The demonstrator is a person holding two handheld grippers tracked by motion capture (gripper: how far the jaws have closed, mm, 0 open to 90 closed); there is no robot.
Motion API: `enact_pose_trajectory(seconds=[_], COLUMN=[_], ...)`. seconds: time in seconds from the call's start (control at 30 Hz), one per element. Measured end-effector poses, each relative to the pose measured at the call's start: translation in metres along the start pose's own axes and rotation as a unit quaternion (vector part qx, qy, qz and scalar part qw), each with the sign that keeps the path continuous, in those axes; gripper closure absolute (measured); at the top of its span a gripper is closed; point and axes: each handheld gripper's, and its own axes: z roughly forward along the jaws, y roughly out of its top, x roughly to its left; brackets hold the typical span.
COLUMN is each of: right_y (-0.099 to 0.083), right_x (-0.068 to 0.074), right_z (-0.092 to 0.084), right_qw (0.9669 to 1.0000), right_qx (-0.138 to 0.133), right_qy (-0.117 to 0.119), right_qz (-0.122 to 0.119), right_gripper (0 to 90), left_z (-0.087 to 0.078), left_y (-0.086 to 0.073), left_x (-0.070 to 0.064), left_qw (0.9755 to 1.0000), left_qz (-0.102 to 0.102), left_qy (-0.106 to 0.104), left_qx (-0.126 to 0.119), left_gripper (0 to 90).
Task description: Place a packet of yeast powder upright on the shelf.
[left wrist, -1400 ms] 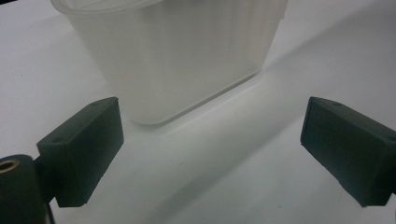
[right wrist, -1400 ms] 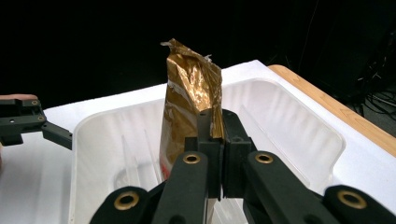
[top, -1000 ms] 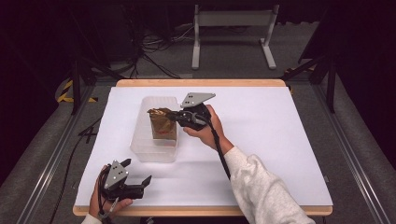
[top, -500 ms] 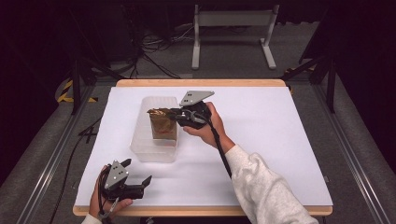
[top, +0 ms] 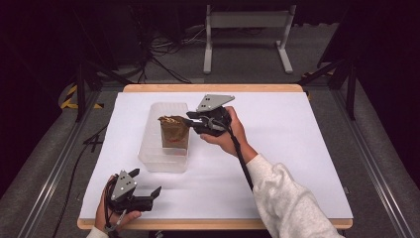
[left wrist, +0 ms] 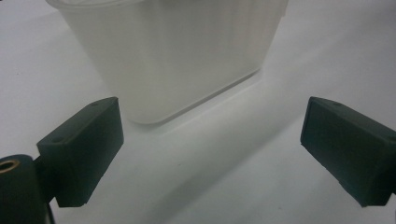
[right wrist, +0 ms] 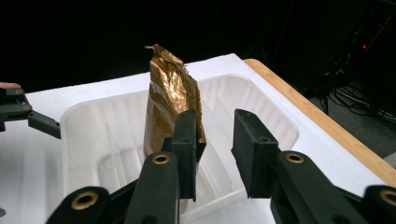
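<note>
A gold foil bag (top: 173,133) is seen standing upright inside a clear plastic bin (top: 148,157) on the white tabletop (top: 297,148). The right tool (right wrist: 212,140) is held just beside the bag's upper edge, its jaws narrowly parted and nothing gripped between them. The left tool (left wrist: 210,140) is kept wide, near the bin's front wall. The bag could be tipped if its top were brushed by 1 jaw, since it is judged light and unsupported.
</note>
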Motion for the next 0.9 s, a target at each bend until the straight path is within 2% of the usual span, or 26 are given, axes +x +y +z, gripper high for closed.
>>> enact_pose_trajectory(seconds=[0.33,0.53,0.9], right_y=[0.001,-0.004,-0.017], right_x=[-0.005,-0.01,-0.013], right_z=[-0.022,-0.038,-0.058], right_qw=[0.9998,0.9996,0.9981], right_qx=[-0.009,-0.013,0.012], right_qy=[-0.018,-0.024,-0.06], right_qz=[0.002,0.011,-0.01], right_gripper=[63.3,61.8,59.3], left_z=[0.0,0.001,0.002], left_y=[0.0,0.001,0.002], left_x=[0.0,0.0,-0.001], left_qw=[1.0,1.0,1.0], left_qz=[-0.001,0.001,0.004], left_qy=[0.0,0.001,0.002], left_qx=[0.002,0.003,0.005], left_gripper=[6.8,6.8,6.8])
